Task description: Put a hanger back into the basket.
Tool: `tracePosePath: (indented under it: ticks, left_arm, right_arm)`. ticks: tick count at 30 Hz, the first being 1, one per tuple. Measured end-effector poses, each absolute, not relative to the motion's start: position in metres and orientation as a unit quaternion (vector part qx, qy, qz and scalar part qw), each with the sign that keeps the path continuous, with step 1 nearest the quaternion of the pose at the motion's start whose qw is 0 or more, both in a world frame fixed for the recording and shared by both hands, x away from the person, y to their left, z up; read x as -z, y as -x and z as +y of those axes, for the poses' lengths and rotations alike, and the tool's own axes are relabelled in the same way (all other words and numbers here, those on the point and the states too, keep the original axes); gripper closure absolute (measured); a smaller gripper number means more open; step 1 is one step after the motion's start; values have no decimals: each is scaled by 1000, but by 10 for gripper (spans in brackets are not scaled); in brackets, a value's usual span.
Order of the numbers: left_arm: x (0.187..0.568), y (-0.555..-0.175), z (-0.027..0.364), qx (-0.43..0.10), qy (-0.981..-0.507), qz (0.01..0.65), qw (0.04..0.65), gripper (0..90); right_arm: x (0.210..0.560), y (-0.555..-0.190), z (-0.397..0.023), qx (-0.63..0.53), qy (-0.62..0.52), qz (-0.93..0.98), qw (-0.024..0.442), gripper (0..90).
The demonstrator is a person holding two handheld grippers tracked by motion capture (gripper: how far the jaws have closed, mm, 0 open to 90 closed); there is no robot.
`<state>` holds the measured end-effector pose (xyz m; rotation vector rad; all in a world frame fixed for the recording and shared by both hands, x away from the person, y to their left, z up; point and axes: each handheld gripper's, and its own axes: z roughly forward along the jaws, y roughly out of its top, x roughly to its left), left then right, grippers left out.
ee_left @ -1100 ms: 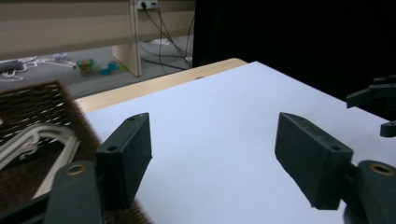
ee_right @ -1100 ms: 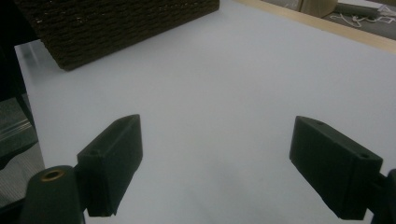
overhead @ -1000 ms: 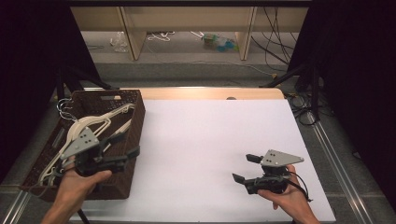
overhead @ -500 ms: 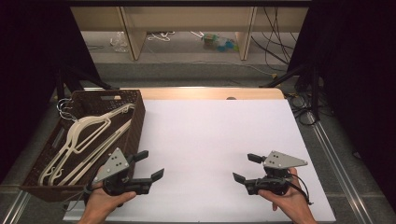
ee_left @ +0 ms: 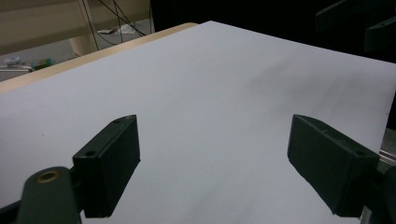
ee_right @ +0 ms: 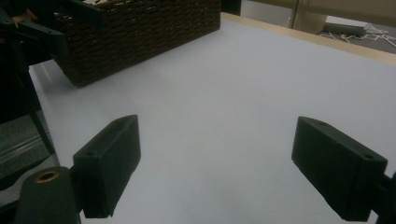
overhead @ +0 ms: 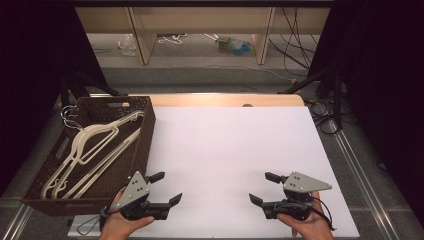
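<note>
A dark brown wicker basket [overhead: 146,131] stands at the table's left and holds several cream plastic hangers [overhead: 95,145]. My left gripper [overhead: 166,187] rests low over the white sheet, just right of the basket's near corner. Its jaws have just been opening and stand wide with nothing between them [ee_left: 212,135]. My right gripper [overhead: 261,187] sits near the front right, pointing left toward the other one, and is also open and empty [ee_right: 215,135]. From the right gripper view the basket [ee_right: 140,32] lies ahead to the left.
A white sheet [overhead: 225,145] covers the table, with a wooden edge strip [overhead: 225,99] at the back. Beyond it stand shelf legs and cables on the floor. Dark curtains flank both sides.
My left gripper has come off the basket, moving right and down to the white sheet near the front edge, and its jaws look wider. The right gripper has stayed put.
</note>
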<state>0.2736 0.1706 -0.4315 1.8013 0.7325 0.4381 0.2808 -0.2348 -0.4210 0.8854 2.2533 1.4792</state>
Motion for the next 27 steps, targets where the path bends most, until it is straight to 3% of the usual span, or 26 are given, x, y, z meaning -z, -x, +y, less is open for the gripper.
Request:
tracePosePath:
  ticks: [27]
  left_arm:
    - [429,-270,176,-183,-748,315,555,162]
  right_arm:
    - [428,-271,-239,-520,-309,782,153,163]
